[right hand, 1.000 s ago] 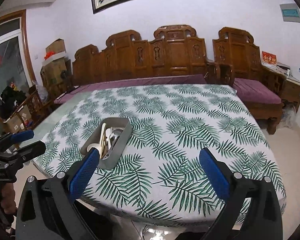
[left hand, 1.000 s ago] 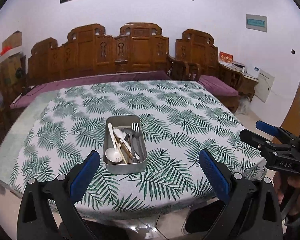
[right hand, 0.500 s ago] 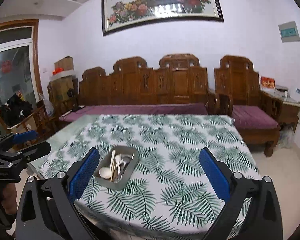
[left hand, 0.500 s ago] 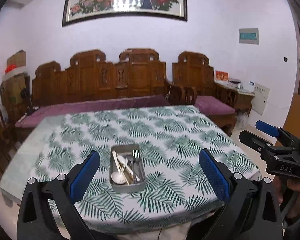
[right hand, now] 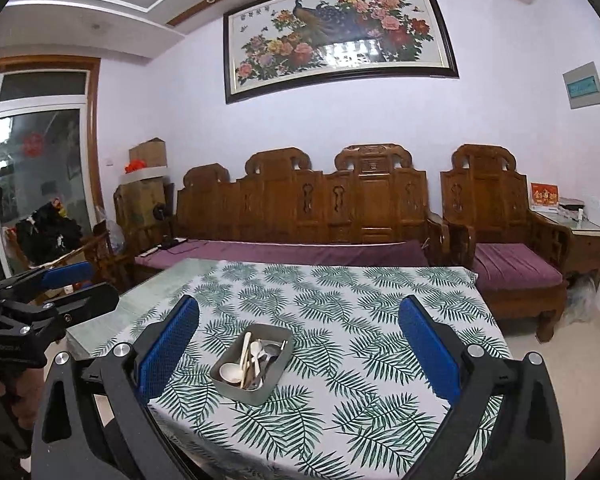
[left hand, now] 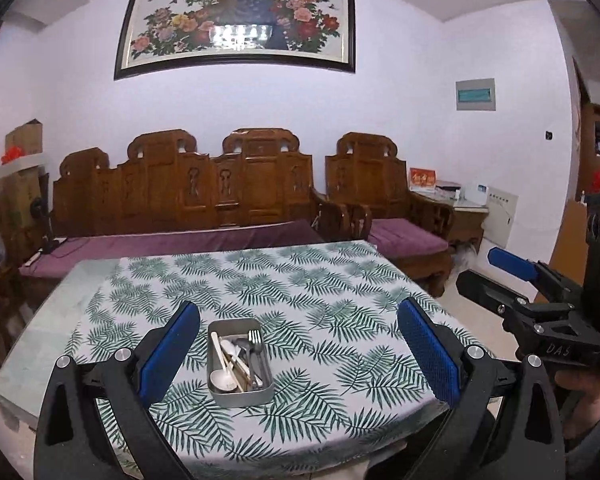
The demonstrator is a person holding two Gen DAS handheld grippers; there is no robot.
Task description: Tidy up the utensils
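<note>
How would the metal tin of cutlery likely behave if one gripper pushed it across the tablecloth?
The metal tin sits low and flat, so it would probably slide, not tip. It rests on a loose-looking leaf-print tablecloth, which might bunch or drag along. The white spoon and fork lie loose inside and would likely shift and rattle.

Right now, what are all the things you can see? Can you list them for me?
Grey metal rectangular tray: one, near the table's front edge.
White ceramic soup spoon: one, in the tray, bowl toward the front.
Silver metal fork: one, in the tray, tines toward the back.
Other cutlery: tangled in the tray, count unclear.
Green-and-white leaf-print tablecloth: one, covering the table.
Carved brown wooden sofa: one, purple cushion, behind the table.
Framed peacock-and-flower painting: one, on the wall.
Left tongs: black, blue pads, open, empty.
Right tongs: same, open, empty.
</note>
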